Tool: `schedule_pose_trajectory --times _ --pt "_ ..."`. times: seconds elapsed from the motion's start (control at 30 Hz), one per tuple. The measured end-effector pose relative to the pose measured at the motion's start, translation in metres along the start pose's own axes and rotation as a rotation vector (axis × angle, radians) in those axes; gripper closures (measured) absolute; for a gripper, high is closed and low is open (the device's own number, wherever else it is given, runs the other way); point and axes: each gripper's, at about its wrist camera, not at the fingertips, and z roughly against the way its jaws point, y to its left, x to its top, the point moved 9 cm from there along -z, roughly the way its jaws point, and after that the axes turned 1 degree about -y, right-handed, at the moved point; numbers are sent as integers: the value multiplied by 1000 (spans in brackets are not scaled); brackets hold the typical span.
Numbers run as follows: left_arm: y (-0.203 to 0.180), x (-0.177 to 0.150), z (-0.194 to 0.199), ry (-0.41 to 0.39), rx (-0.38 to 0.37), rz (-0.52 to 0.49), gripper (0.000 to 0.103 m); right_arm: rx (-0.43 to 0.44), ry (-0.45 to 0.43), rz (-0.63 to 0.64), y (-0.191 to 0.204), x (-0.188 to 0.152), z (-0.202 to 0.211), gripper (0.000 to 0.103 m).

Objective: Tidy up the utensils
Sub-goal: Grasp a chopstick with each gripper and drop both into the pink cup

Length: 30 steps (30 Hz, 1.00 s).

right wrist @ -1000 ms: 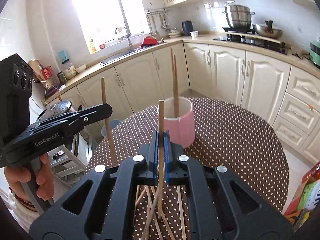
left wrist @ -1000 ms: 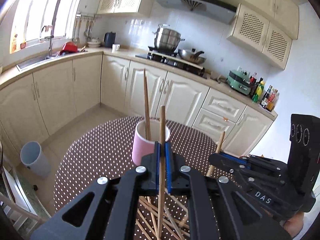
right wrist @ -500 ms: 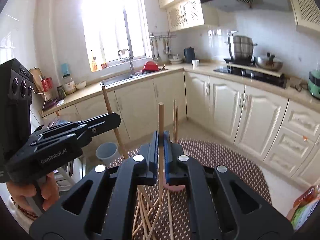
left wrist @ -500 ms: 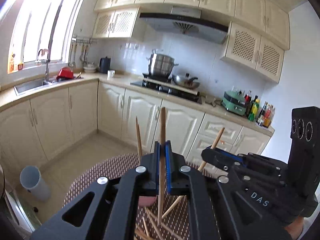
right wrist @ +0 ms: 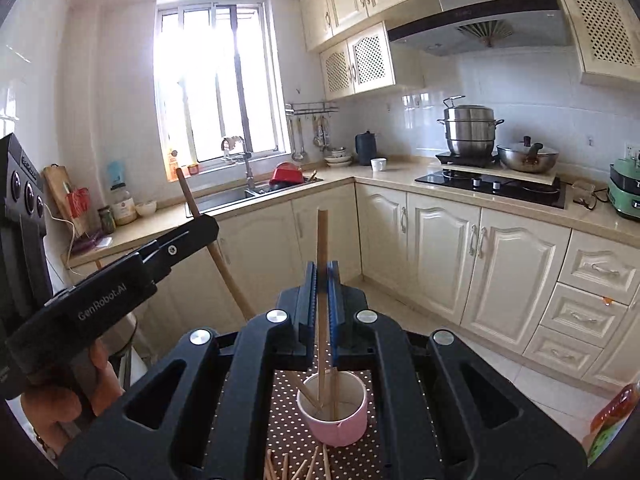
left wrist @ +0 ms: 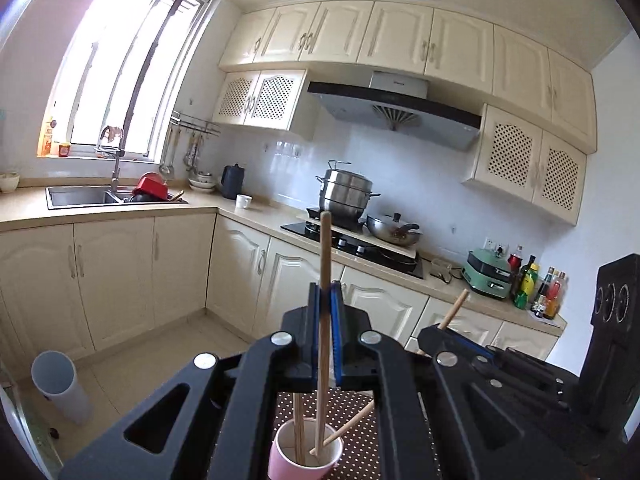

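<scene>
A pink cup point(left wrist: 306, 458) point(right wrist: 338, 414) stands on the brown polka-dot tablecloth point(right wrist: 284, 432), right below both grippers. My left gripper point(left wrist: 327, 300) is shut on a wooden chopstick point(left wrist: 324, 320) whose lower tip is inside the cup. My right gripper point(right wrist: 321, 280) is shut on another chopstick point(right wrist: 321, 300), its tip also inside the cup. Other chopsticks stand in the cup. Several loose chopsticks point(right wrist: 296, 466) lie on the cloth in front of the cup. Each gripper shows in the other's view, the right one point(left wrist: 440, 332) and the left one point(right wrist: 200, 228).
Cream kitchen cabinets and a counter run behind the table, with a sink point(left wrist: 80, 196), a stove with pots point(left wrist: 348, 200) and bottles point(left wrist: 540, 288). A grey bin point(left wrist: 60, 388) stands on the floor at the left.
Both grippers have risen and tilted upward over the cup. The two held chopsticks, which were above the table in front of the cup, now have their tips down inside it.
</scene>
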Motion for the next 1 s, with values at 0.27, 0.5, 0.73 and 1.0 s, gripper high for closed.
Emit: schedule_pose_trajectory --times 0.27,0.5,0.73,1.0 --pt "15 -39 -31 75 24 7 97 -14 65 -7 -11 -32 -21 97" --pt "18 -65 -38 116 34 -29 97 -24 102 -16 -17 -54 -28 97" --pt "20 -86 -41 154 40 -69 97 -30 130 -33 -20 -74 -34 97" --pt "28 -105 -44 207 70 -69 97 -42 149 -56 -24 -90 -37 97"
